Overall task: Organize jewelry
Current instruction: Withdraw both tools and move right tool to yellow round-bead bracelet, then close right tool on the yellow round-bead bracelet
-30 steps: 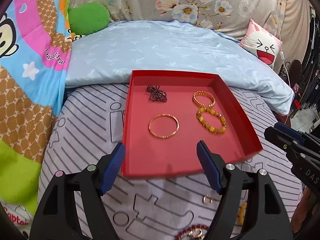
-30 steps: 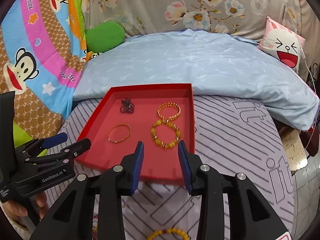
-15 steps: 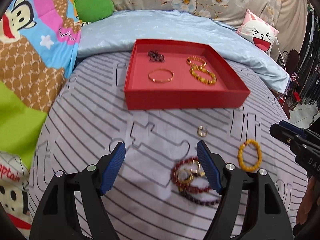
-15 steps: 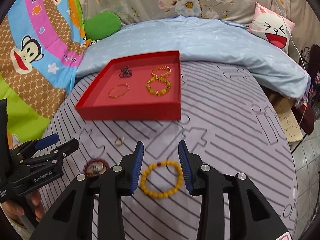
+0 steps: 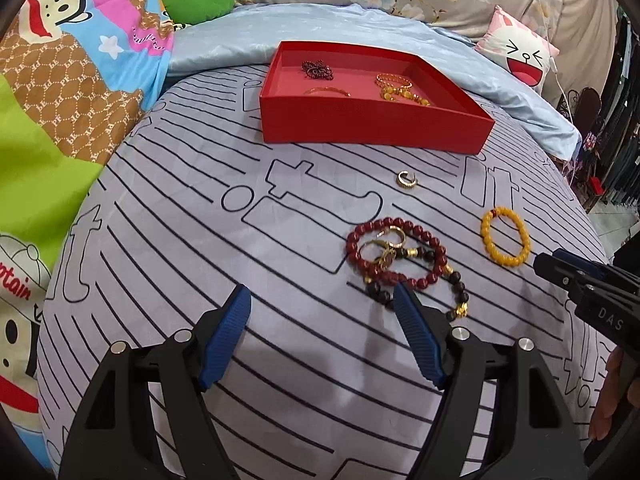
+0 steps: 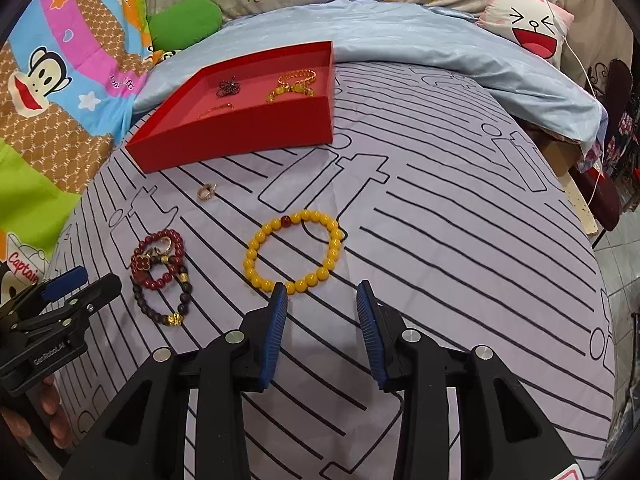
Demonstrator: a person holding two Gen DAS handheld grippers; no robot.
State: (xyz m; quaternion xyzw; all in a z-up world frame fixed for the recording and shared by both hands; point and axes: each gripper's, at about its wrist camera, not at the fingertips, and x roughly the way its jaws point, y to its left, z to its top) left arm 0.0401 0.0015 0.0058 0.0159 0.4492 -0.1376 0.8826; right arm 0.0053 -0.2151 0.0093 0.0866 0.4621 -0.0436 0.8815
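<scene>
Left tongs (image 5: 322, 304) wide, right tongs (image 6: 322, 300) narrower, both empty; risk: tangled red bracelet pile (image 5: 396, 254) lifting together; yellow bracelet (image 6: 294, 252) slipping off.

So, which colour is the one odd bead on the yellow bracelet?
Dark red. The odd bead on the yellow bracelet shows best in the right wrist view.
</scene>
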